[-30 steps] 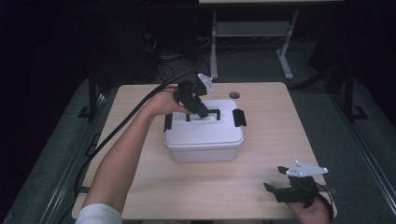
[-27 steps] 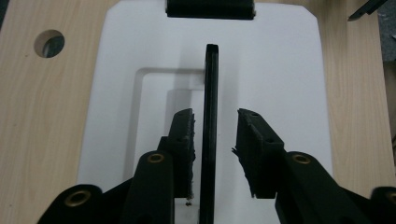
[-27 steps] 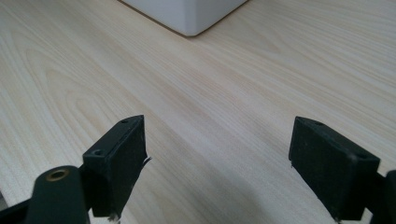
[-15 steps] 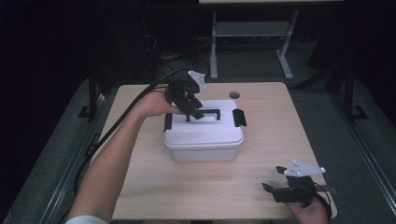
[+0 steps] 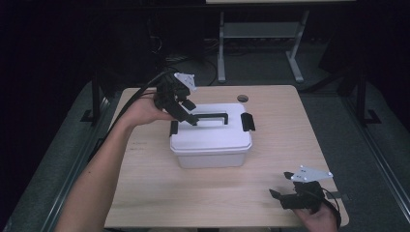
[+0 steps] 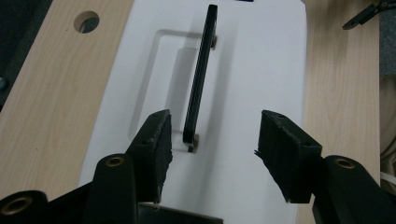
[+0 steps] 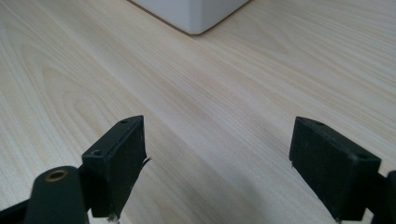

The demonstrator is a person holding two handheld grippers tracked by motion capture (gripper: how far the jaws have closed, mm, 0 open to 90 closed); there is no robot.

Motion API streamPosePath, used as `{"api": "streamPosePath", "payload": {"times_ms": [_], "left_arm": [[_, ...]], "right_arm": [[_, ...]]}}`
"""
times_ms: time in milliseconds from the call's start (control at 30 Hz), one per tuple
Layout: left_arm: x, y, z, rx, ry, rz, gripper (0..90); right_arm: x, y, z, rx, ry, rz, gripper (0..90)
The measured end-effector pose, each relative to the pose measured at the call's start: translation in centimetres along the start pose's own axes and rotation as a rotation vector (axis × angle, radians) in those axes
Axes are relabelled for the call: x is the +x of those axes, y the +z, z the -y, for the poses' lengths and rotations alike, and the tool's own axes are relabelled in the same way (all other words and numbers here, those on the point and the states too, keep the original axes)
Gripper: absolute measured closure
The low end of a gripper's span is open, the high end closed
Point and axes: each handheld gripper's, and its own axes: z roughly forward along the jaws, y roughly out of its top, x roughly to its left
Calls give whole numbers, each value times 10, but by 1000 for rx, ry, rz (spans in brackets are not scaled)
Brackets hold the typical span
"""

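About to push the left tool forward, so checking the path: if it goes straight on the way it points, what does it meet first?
Most likely the black handle on the white box's lid. The left tool is open, its jaws standing either side of the handle's near end. How high it sits above the lid is unclear.

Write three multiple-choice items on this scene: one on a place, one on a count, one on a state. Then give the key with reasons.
1. Where is the right tool?
A. over the box lid
B. near the table's front right corner
C. beside the round hole

2. How many black side latches show on the white box in the high view?
A. two
B. four
C. none

3. How do the left tool's jaws stand around the black handle?
A. shut on it
B. open, with its near end between them
C. shut beside it

Key: 1 B, the high view shows it low at the right, away from the box. 2 A, one latch at each end of the lid. 3 B, the left gripper view shows gaps on both sides.
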Motion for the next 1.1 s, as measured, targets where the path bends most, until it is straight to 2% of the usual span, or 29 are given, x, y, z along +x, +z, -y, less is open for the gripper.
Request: {"api": "streamPosePath", "payload": {"times_ms": [167, 400, 467, 533, 633, 767, 867, 1100], "left_arm": [[-1, -6, 7, -22, -17, -5, 431], [-7, -13, 18, -20, -32, -7, 427], [-9, -15, 21, -36, -43, 7, 420], [-12, -17, 25, -40, -38, 1, 418], [-14, -18, 30, -26, -37, -5, 409], [-17, -19, 39, -33, -63, -14, 399], [-21, -20, 44, -39, -66, -16, 387], [-25, -23, 59, -30, -89, -30, 363]], "right_arm": [[-1, -1, 2, 1, 10, 3, 180], [1, -3, 3, 4, 9, 12, 179], [2, -3, 4, 13, 5, 14, 180], [1, -4, 5, 12, 4, 18, 180], [0, -7, 4, 8, 8, 25, 179], [-1, -7, 4, 10, 5, 26, 179], [0, -8, 4, 3, 10, 28, 179], [0, -6, 5, 21, 10, 23, 180]]}}
